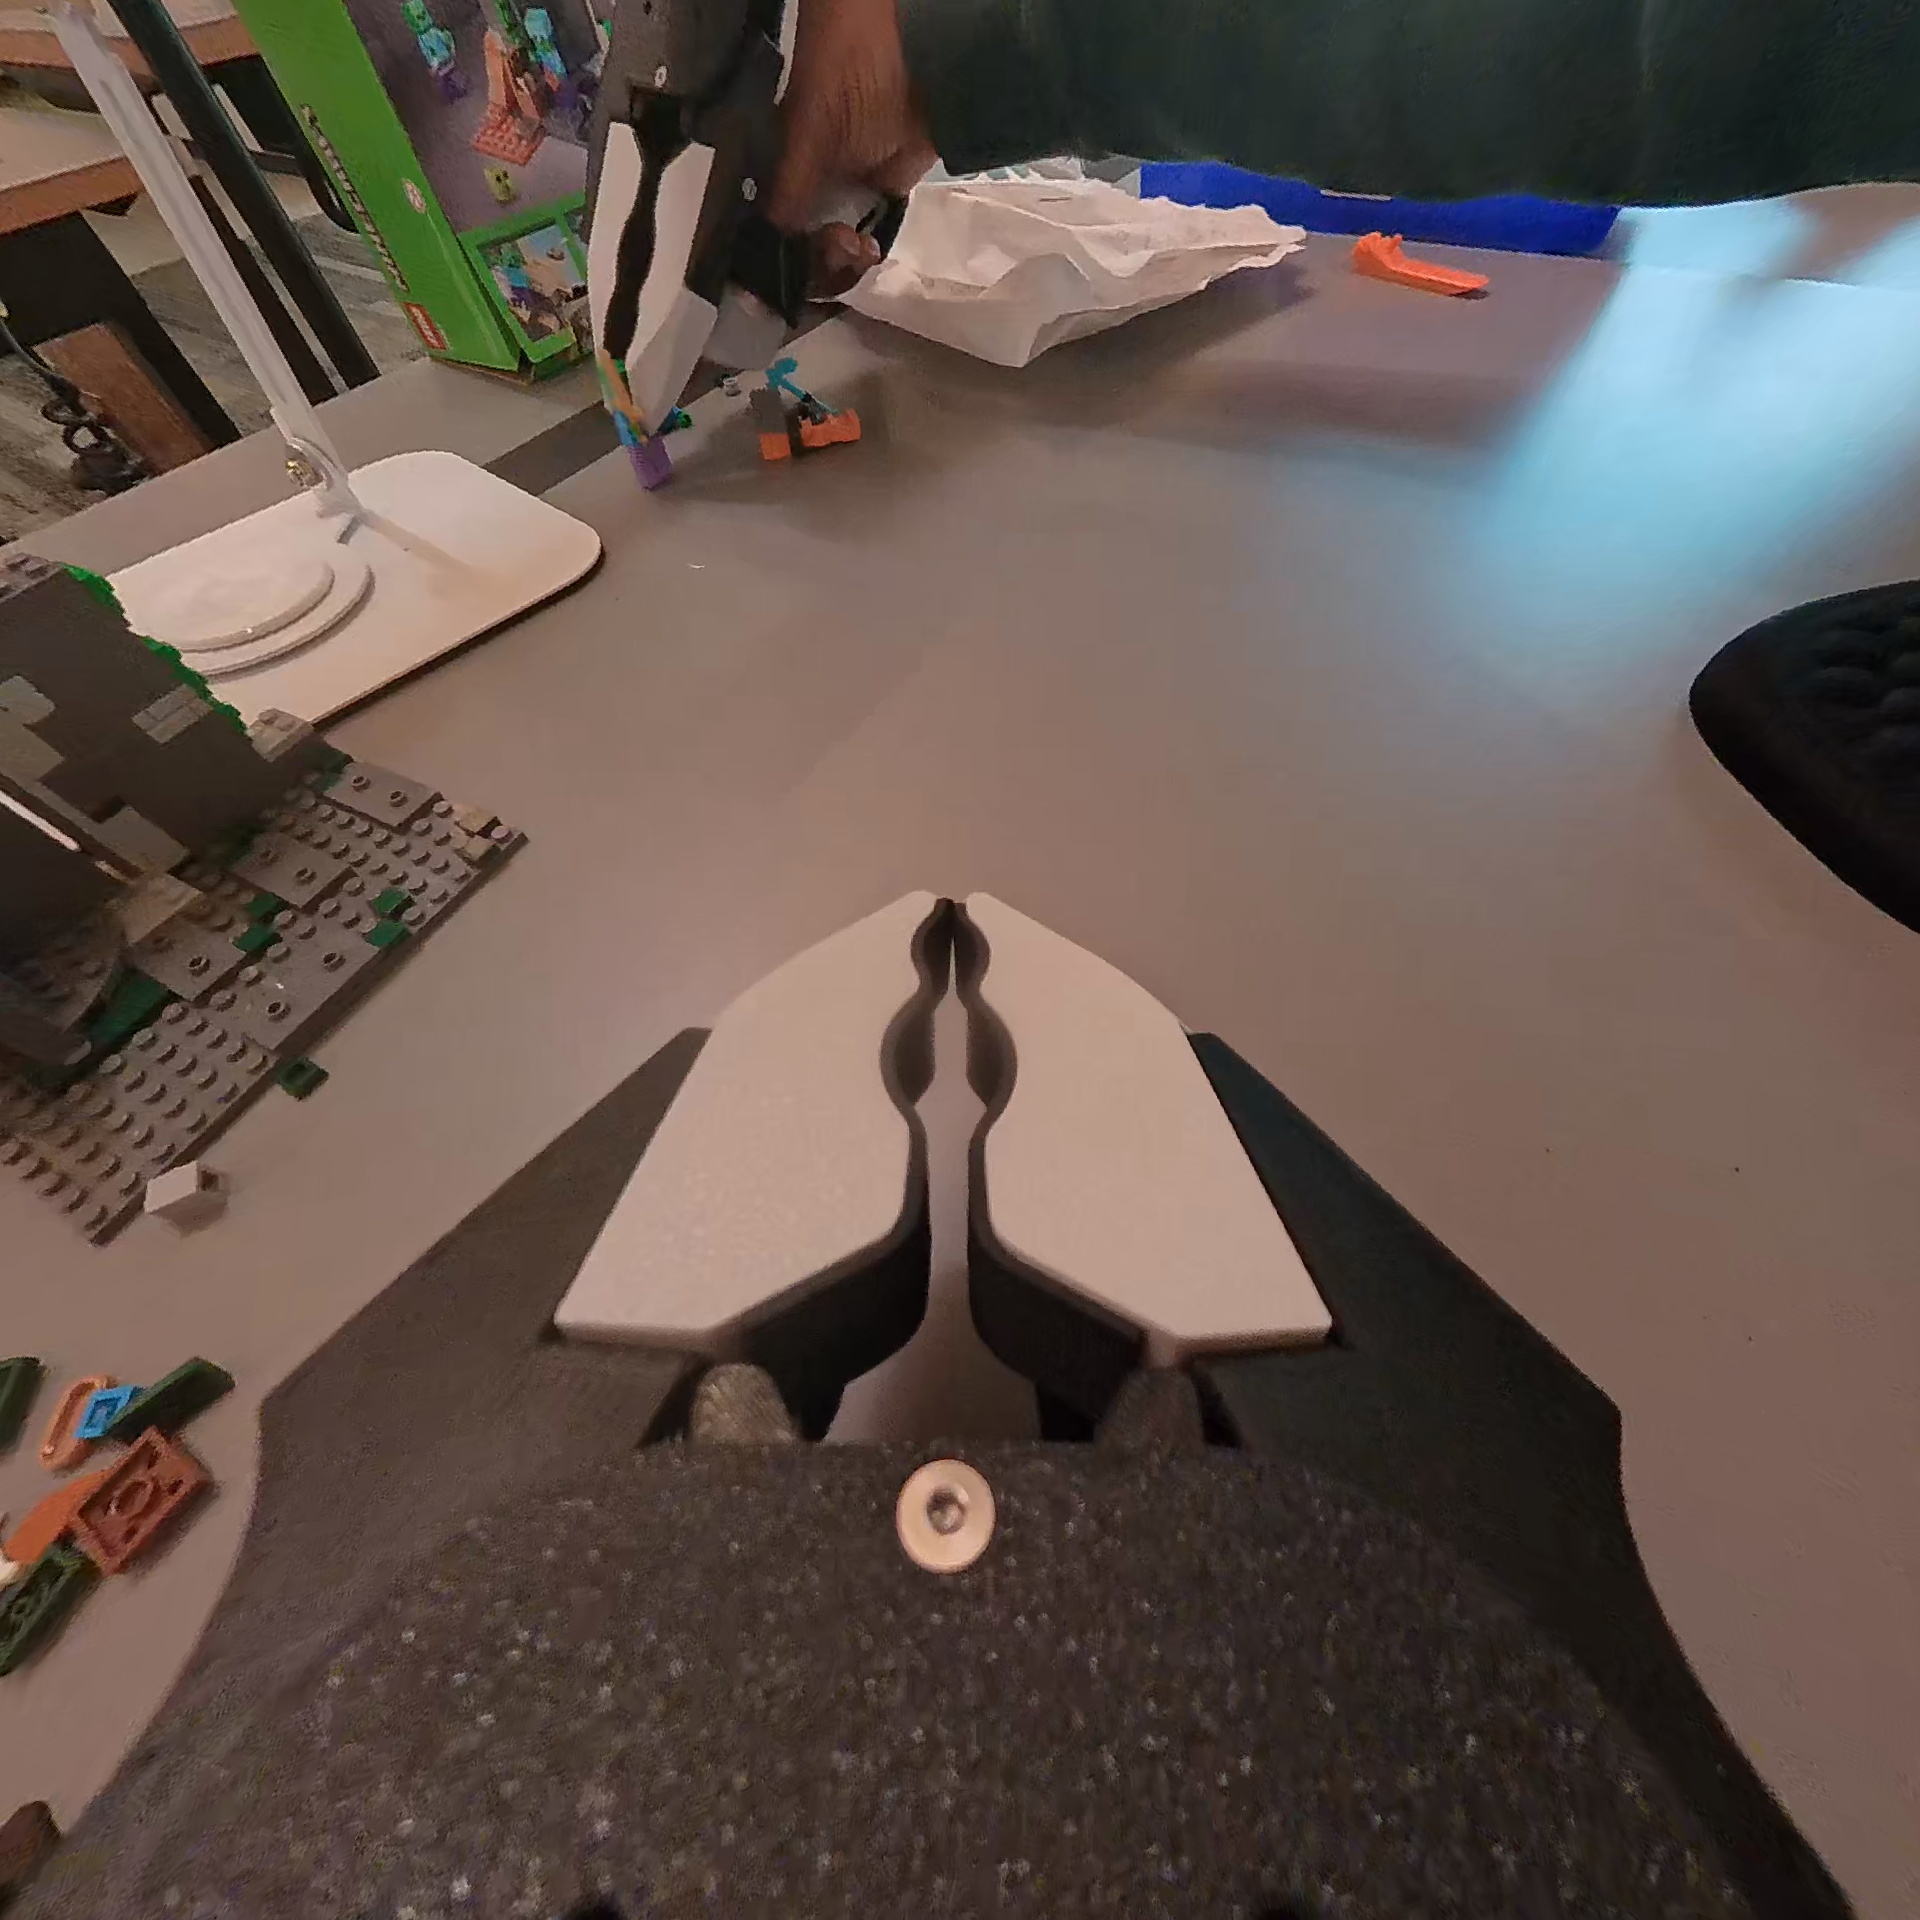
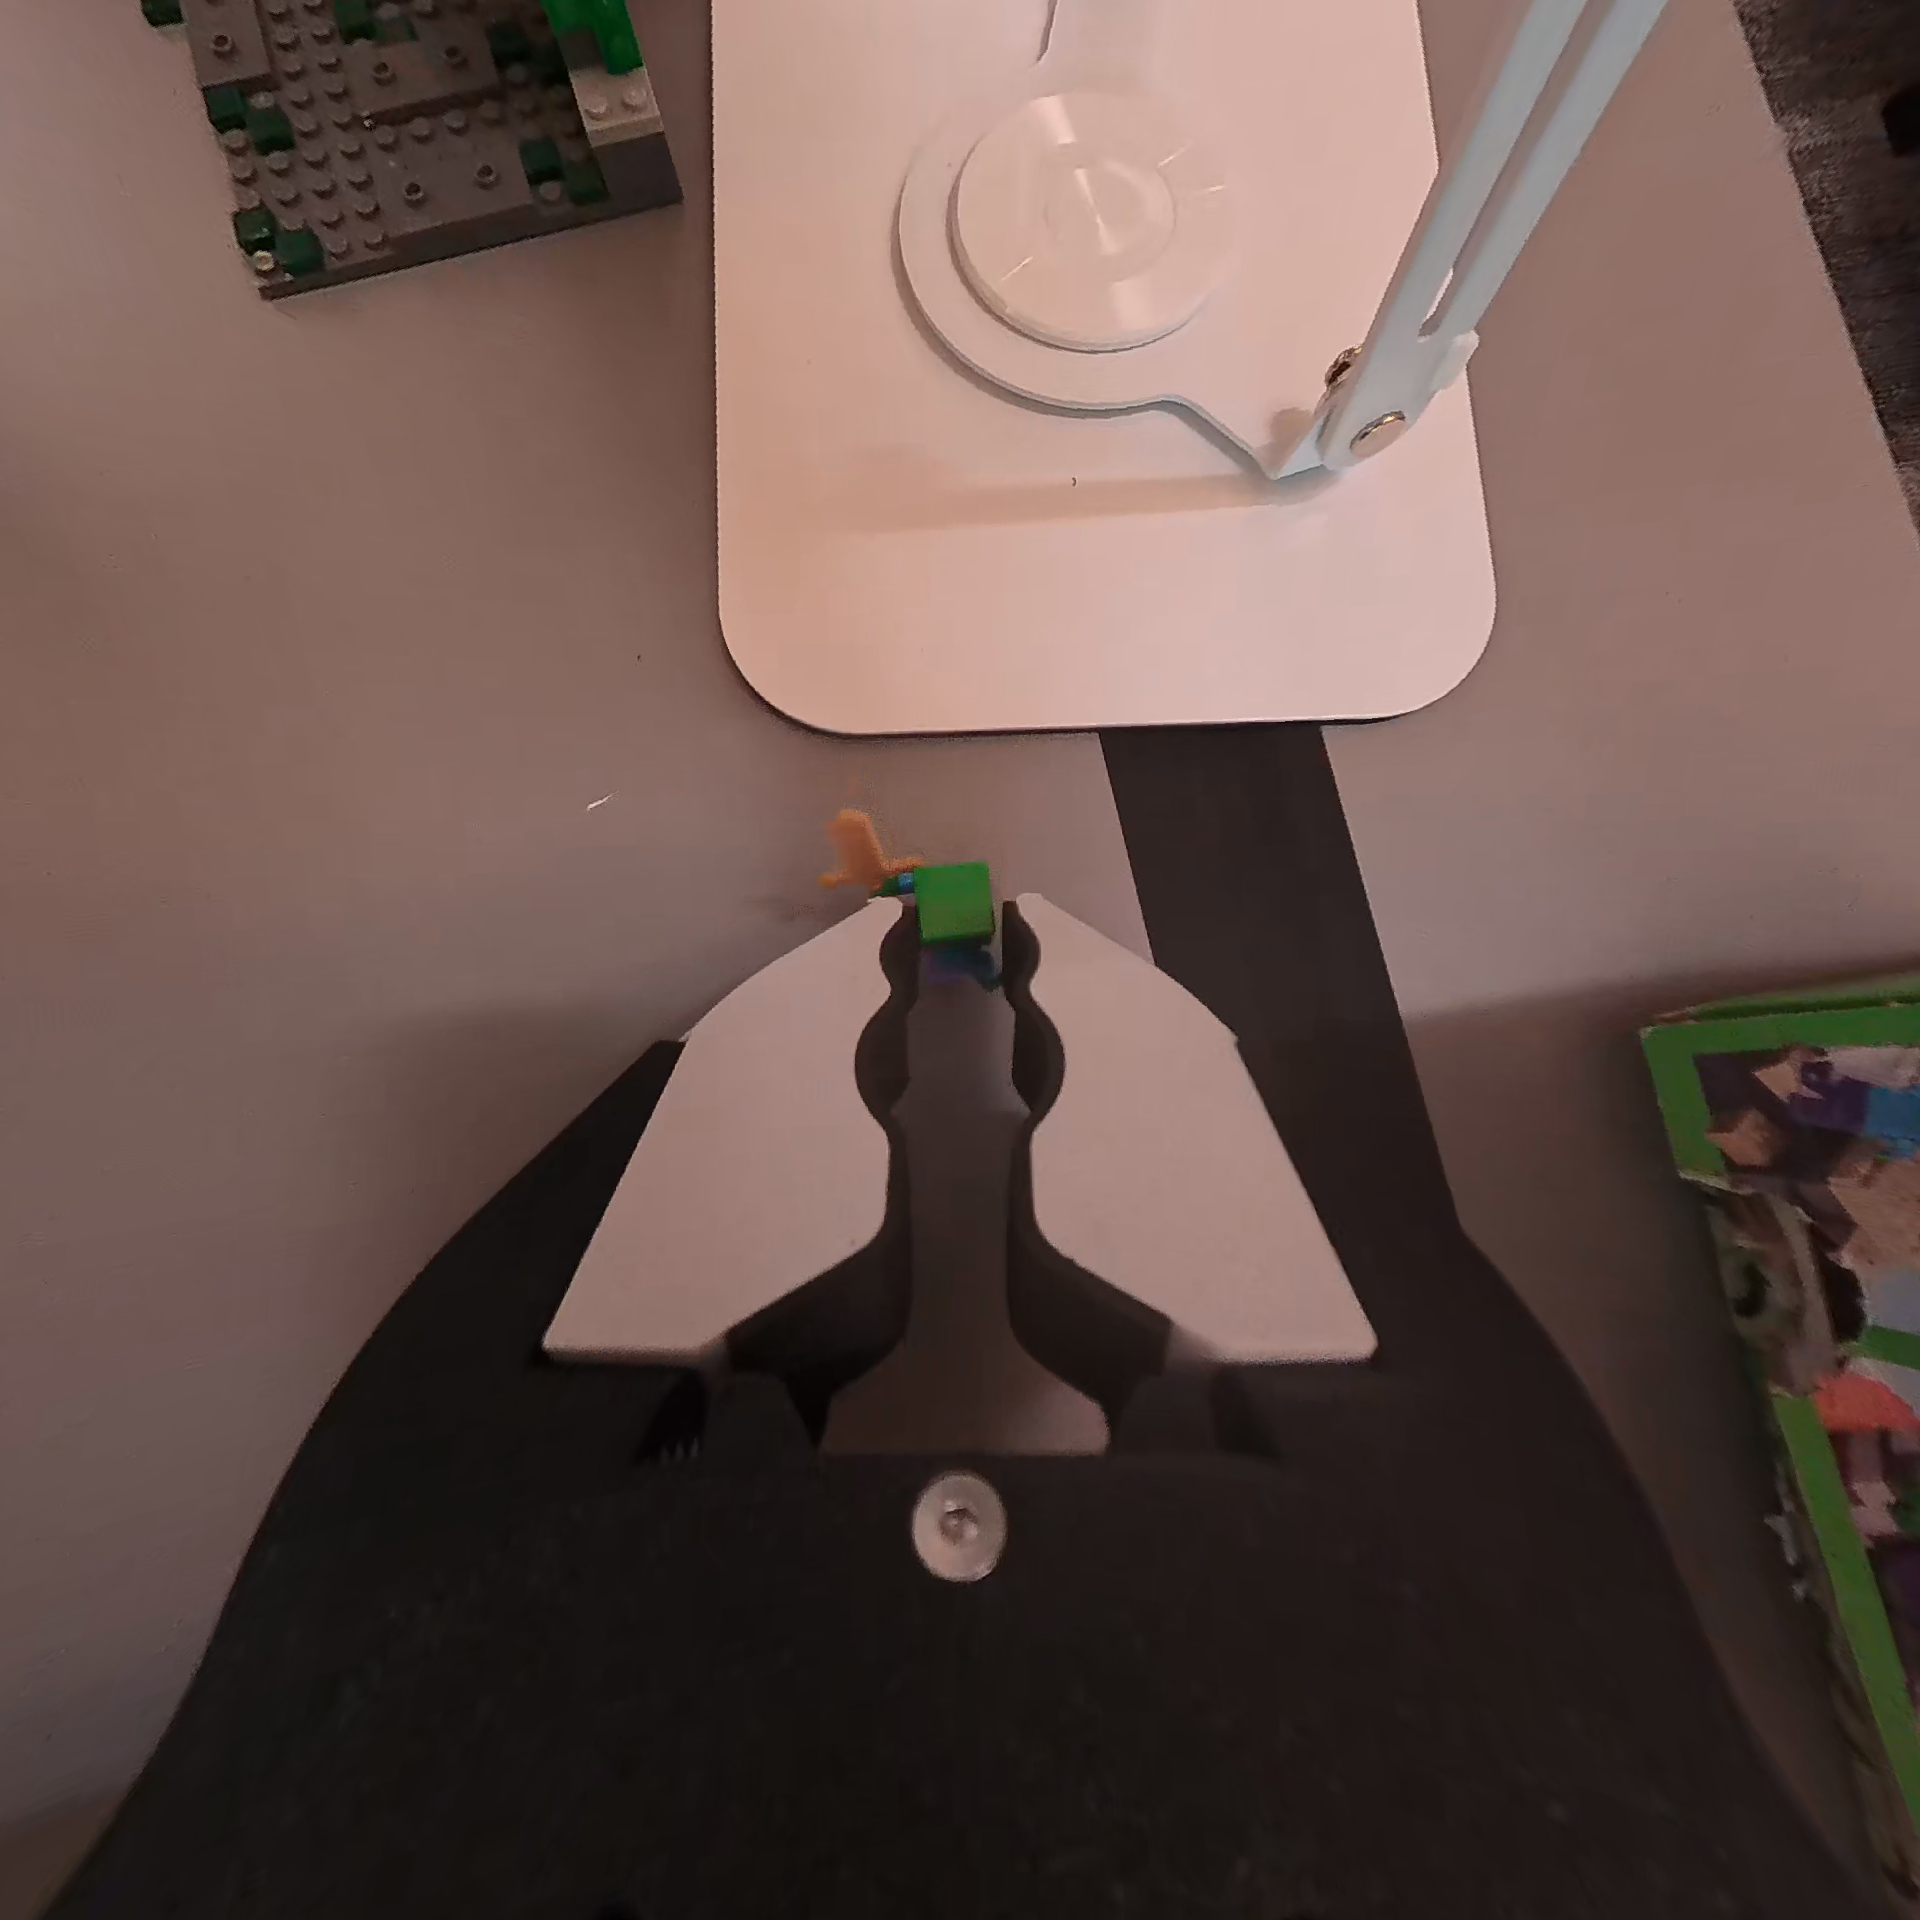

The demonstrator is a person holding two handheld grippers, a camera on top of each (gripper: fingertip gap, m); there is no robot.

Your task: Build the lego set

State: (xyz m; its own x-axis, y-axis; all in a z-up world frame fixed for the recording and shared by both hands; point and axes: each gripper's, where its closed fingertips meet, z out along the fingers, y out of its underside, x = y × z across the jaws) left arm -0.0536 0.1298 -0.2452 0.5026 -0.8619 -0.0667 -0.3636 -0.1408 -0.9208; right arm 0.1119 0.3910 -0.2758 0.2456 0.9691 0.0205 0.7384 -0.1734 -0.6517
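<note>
My left gripper (image 1: 951, 909) is shut and empty, low over the bare grey table. My right gripper (image 2: 951, 914) is shut on a small figure with a green head (image 2: 954, 902), blue body and purple legs; a tan piece (image 2: 857, 847) sticks out at the figure's left. In the left wrist view the right gripper (image 1: 634, 358) shows far off, pointing down with the figure (image 1: 639, 431) standing on the table. The grey and green lego build (image 1: 187, 883) sits on its studded baseplate at the left, and shows in the right wrist view (image 2: 416, 135) at the top left.
A white lamp base (image 2: 1101, 416) lies just beyond the figure. The green lego box (image 1: 447, 187) stands at the back. A small orange and teal assembly (image 1: 805, 421), crumpled paper (image 1: 1060, 260), an orange piece (image 1: 1418, 268) and loose bricks (image 1: 114, 1475) lie about. My hands' fingertips stand some 30 cm from each other.
</note>
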